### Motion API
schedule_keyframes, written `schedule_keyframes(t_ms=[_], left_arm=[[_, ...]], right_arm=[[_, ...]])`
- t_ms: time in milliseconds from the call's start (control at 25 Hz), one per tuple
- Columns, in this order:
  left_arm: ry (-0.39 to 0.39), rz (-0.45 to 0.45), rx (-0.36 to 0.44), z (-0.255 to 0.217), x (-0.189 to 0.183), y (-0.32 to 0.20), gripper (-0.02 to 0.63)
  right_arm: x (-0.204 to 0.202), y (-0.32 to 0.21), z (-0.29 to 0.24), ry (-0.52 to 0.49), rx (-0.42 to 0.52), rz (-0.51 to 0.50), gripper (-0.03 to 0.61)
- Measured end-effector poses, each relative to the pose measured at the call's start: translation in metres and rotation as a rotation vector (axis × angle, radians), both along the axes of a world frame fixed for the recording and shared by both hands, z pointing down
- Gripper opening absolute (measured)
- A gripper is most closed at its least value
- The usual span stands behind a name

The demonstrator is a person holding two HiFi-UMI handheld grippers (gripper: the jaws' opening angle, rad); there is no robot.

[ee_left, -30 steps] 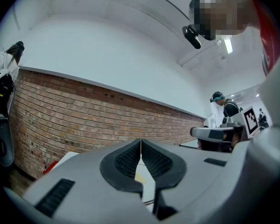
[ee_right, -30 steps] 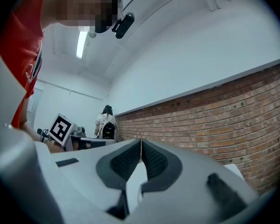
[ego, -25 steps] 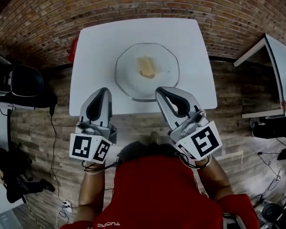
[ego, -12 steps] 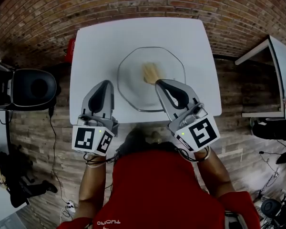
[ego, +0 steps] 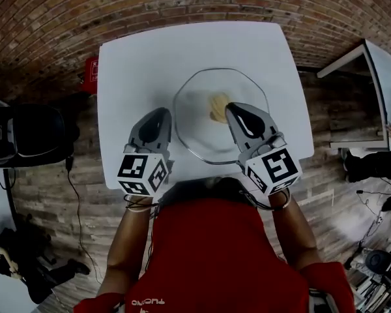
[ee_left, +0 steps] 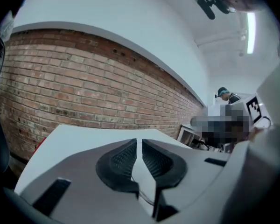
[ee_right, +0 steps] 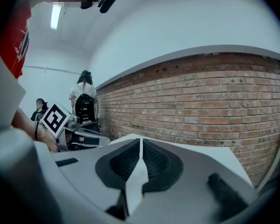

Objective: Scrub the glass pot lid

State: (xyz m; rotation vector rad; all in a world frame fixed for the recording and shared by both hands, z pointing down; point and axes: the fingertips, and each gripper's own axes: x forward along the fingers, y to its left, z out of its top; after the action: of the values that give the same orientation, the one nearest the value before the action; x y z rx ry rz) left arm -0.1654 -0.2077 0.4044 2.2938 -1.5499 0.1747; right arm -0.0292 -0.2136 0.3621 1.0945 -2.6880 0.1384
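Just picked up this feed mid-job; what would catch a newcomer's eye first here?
First, the glass pot lid lying flat in the middle of the white table, a yellowish lump at its centre. Then the two shut tools at the near edge: the left hand-held gripper left of the lid's rim, the right hand-held gripper over the lid, its tip beside the lump.

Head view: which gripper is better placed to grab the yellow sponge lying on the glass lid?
Right. The right gripper has its tip just beside the sponge over the lid. The left gripper is at the lid's left rim, farther off. Both are shut and empty, so the right would need to open first.
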Motion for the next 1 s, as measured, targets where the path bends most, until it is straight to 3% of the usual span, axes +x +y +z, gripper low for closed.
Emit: schedule_keyframes(t_ms=[120,200,280,400,520,880,1000], left_arm=[[0.029,0.042,-0.083,0.024,-0.003,-0.010,0.039],[0.058,0.079,-0.144,0.039,-0.001,-0.014,0.147],[0.086,0.103,-0.203,0.053,0.003,-0.017,0.178],[0.120,0.125,-0.287,0.073,0.007,-0.023,0.218],[0.162,0.135,-0.364,0.090,0.010,-0.025,0.251],[0.208,0.154,-0.473,0.115,0.022,-0.025,0.257],[0.202,0.151,-0.484,0.119,0.022,-0.025,0.215]], right_arm=[[-0.003,-0.009,0.019,0.035,-0.076,0.024,0.032],[-0.003,-0.014,0.031,0.059,-0.114,0.034,0.034],[-0.001,-0.019,0.043,0.084,-0.149,0.037,0.037],[-0.001,-0.026,0.065,0.119,-0.216,0.032,0.134],[0.002,-0.031,0.091,0.177,-0.283,0.044,0.161],[0.014,-0.042,0.145,0.288,-0.443,0.058,0.169],[0.012,-0.041,0.153,0.310,-0.461,0.042,0.169]])
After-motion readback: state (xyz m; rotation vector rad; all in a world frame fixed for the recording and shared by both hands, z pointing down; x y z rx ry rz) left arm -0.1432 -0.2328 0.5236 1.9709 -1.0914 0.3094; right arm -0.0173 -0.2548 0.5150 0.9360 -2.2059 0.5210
